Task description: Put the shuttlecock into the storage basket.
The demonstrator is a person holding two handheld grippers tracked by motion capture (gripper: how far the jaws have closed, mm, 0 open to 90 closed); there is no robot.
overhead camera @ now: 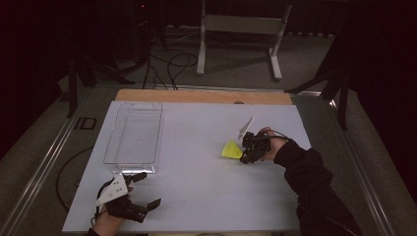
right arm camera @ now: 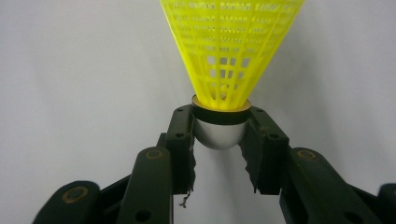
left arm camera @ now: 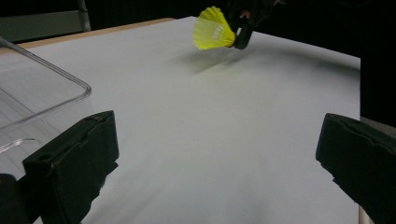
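- Right tool (right arm camera: 219, 135) pinches the yellow shuttlecock (right arm camera: 231, 46) by its cork; keep that grip firm.
- Carry it level toward the clear tray (overhead camera: 134, 137) beside the spread left tool (overhead camera: 140, 189).

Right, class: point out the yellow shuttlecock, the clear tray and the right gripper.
yellow shuttlecock (right arm camera: 231, 51), right gripper view, on its mesh skirt.
clear tray (overhead camera: 158, 132), high view, on its right wall.
right gripper (right arm camera: 219, 133), right gripper view, midway between its fingers.
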